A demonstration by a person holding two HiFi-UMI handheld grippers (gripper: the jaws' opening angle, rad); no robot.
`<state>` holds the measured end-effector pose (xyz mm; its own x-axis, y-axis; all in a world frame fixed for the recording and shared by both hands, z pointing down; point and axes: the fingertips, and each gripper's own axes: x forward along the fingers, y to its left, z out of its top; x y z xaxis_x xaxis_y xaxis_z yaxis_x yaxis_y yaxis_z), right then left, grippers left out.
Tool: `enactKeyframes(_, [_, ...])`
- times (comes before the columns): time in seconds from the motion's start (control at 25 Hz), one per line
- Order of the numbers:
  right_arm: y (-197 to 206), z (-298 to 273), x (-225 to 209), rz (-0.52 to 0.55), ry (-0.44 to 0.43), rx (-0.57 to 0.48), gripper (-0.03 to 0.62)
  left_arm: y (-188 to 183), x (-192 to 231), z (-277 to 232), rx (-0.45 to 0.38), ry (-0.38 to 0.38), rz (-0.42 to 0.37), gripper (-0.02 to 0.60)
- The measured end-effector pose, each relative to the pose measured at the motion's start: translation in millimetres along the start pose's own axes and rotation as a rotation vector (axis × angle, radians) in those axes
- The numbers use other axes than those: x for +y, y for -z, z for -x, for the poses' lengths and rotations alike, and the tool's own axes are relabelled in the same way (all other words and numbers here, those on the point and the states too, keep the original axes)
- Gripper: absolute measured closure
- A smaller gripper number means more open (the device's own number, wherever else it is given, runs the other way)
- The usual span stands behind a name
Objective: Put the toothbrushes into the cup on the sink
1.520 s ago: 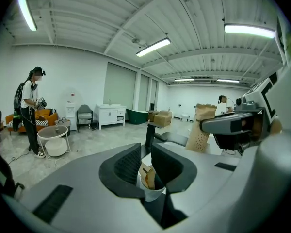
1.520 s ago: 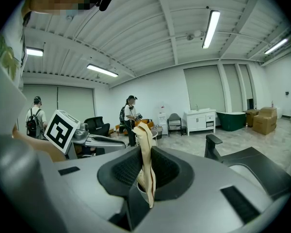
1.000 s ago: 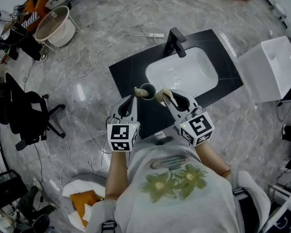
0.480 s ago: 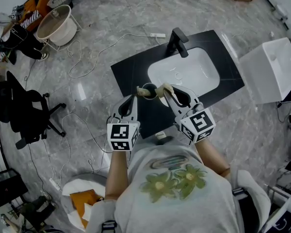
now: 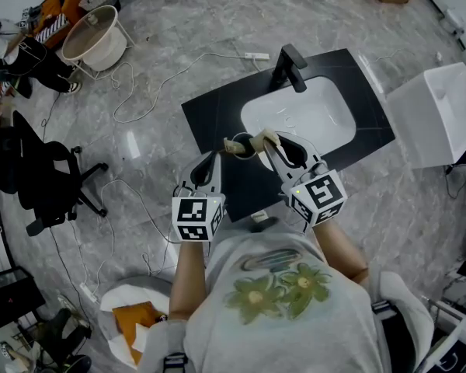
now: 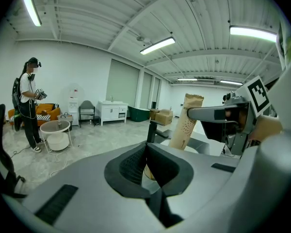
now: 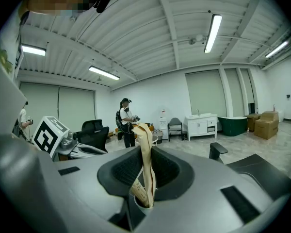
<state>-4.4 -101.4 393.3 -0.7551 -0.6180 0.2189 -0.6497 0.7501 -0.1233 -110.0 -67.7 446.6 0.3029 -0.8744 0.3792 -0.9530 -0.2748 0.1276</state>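
The sink (image 5: 206,115) has the cup (image 5: 242,152) on its black top, at the near left of the white basin (image 5: 311,115). The right gripper (image 7: 146,165) comes at the cup from the basin side and pinches a paper-wrapped toothbrush (image 7: 144,140) upright over it. The left gripper (image 6: 147,149) sits just beside the cup on the other side, with its jaws pressed together. No view shows whether it grips anything.

The wrapper looks slick and soft, so the toothbrush could slide or bend in the jaws and its lower end miss the rim. If it is let go while tilted, it may fall into the basin. The cup looks light, so a nudge from either gripper could tip it over.
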Motion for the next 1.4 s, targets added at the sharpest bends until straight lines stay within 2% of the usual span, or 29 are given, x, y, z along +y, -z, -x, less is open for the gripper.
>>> enactKeyframes(1.4, [25, -37, -8, -0.005, -0.002, 0.06, 0.517, 2, 20, -22, 0.026, 0.03, 0.018, 0.563])
